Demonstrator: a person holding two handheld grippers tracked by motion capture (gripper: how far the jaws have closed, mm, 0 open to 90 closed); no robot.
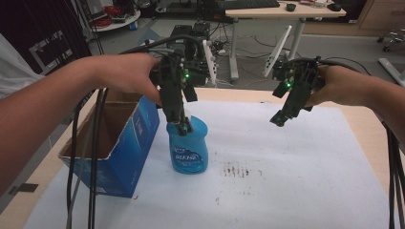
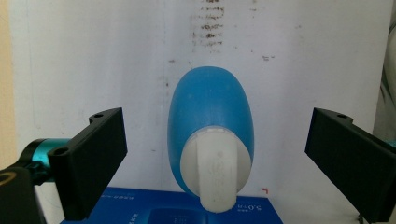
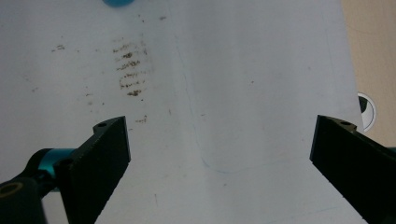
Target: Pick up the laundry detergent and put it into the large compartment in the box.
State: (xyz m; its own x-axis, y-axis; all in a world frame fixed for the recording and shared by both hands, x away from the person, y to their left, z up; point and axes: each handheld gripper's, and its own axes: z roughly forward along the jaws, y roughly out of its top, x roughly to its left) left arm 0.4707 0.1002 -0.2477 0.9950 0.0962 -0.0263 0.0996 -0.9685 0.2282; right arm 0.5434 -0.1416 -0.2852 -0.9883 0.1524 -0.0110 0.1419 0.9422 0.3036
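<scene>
Covering most of the table, a white sheet of paper [image 1: 286,157], smudged with brown marks, is serving as the work surface. An open blue cardboard box [image 1: 125,143] is sitting at the sheet's left edge, and just beside it, to its right, a rounded blue plastic bottle with a white cap [image 1: 188,147] is standing upright.

The left gripper [image 1: 182,125] is hanging directly above that bottle, with its jaws spread wide on either side of the white cap [image 2: 216,165] and touching nothing, as the left gripper view makes plain. The right gripper [image 1: 280,119] is hovering well apart over bare paper, jaws likewise wide open and empty.

The step in hand is probably a grasp at the bottle's top. To do it well, the left gripper should be coming straight down with the cap centred between the jaws, closing on the cap or the neck just under it, not on the slippery rounded shoulder. From above it is hard to tell how tall the cap is, so a slow descent would be sensible. Any sideways push risks toppling the bottle against the box.
</scene>
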